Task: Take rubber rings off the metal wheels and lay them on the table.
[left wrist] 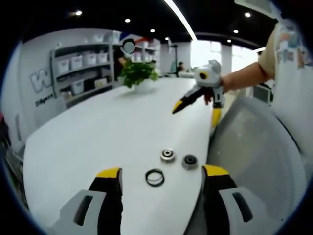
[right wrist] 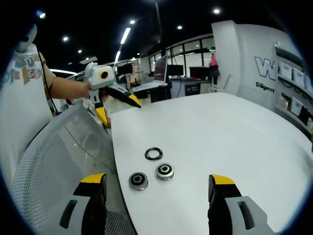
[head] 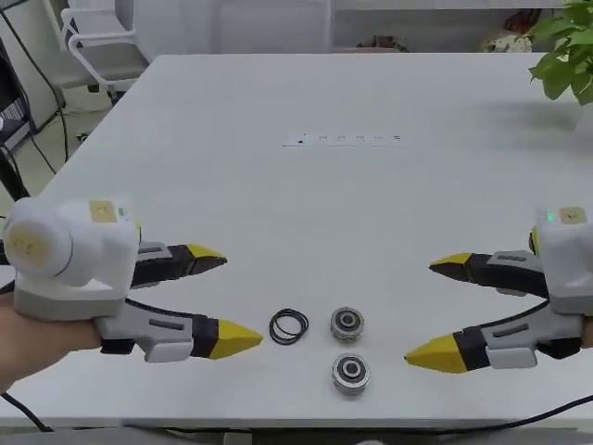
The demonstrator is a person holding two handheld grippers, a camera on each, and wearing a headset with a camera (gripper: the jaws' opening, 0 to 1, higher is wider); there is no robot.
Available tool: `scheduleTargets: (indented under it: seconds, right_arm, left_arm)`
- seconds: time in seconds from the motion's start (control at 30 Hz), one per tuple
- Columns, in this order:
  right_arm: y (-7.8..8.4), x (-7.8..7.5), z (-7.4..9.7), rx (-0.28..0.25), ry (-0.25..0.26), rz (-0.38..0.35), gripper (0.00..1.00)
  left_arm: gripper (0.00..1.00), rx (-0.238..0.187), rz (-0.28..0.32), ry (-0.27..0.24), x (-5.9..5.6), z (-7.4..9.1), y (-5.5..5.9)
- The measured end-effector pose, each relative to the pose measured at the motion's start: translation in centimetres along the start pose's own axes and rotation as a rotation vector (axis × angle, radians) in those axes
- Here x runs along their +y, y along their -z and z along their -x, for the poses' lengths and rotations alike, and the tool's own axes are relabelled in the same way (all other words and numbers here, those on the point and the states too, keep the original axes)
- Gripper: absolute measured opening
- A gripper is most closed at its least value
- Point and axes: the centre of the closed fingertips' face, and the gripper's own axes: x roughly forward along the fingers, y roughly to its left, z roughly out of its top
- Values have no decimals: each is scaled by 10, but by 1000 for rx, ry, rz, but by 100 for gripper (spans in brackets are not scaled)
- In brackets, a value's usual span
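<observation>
Near the table's [head: 389,195] front edge, rings [head: 288,325] lay flat just left of the far wheel [head: 346,322]. The near wheel [head: 350,372] sat just beside it, closer to the person. Left gripper [head: 243,298] hovered left of the rings, jaws spread, empty. Right gripper [head: 419,311] hovered right of the wheels, jaws spread, empty. Neither touched anything.

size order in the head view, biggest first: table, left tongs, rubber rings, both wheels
1. table
2. left tongs
3. rubber rings, near wheel and far wheel look about alike; the rings seem barely wider, too close to rank
</observation>
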Motion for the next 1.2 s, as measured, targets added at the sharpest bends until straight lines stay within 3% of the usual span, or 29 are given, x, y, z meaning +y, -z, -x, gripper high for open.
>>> scheduleTargets:
  seconds: [0.47, 1.2]
  right_arm:
    - [7, 6, 11, -5, 14, 4, 91]
    - [12, 8, 13, 6, 24, 15, 93]
  left_arm:
    - [72, 0, 5, -16, 1, 5, 3]
    - [75, 6, -7, -20, -1, 9, 6]
